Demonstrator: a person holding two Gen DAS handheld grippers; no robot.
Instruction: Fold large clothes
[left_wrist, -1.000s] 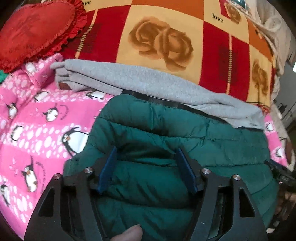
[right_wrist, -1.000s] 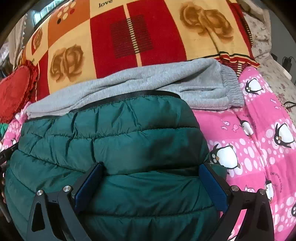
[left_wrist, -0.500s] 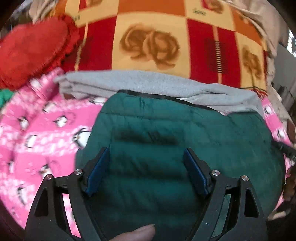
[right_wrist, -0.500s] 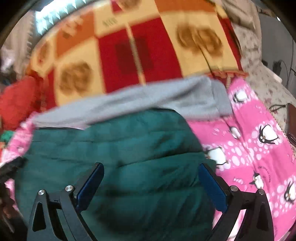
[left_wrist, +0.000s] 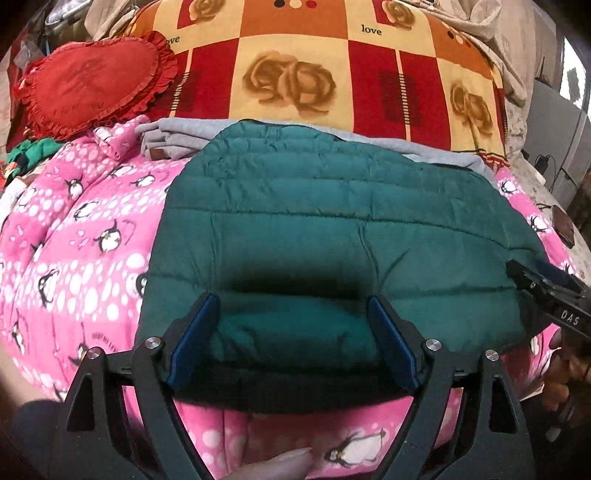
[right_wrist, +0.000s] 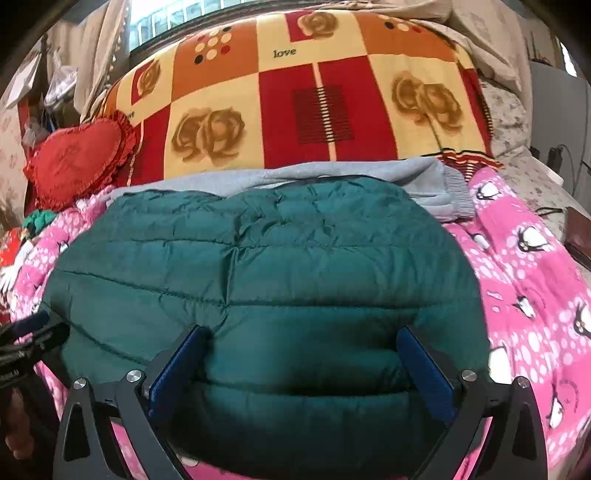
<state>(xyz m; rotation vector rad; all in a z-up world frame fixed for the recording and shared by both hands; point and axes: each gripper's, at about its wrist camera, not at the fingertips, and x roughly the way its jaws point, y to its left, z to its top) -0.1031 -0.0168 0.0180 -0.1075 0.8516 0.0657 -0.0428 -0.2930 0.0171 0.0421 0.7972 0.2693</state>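
A dark green quilted puffer jacket (left_wrist: 332, 236) lies folded into a rounded block on the pink penguin bedspread (left_wrist: 74, 258); it also shows in the right wrist view (right_wrist: 266, 266). My left gripper (left_wrist: 293, 332) is open, its blue pads on either side of the jacket's near left edge, holding nothing. My right gripper (right_wrist: 301, 365) is open over the jacket's near right edge, holding nothing. The right gripper shows at the right edge of the left wrist view (left_wrist: 550, 291). The left gripper shows at the left edge of the right wrist view (right_wrist: 22, 350).
Folded grey sweatpants (right_wrist: 424, 181) lie just behind the jacket. A red-and-orange rose blanket (left_wrist: 295, 81) rises behind them. A red heart cushion (left_wrist: 88, 81) sits at the back left. A brown wallet-like object (left_wrist: 563, 225) and cables lie at the right.
Both grippers have pulled back toward me and risen off the jacket. The jacket now lies flatter and its whole folded shape is in view.
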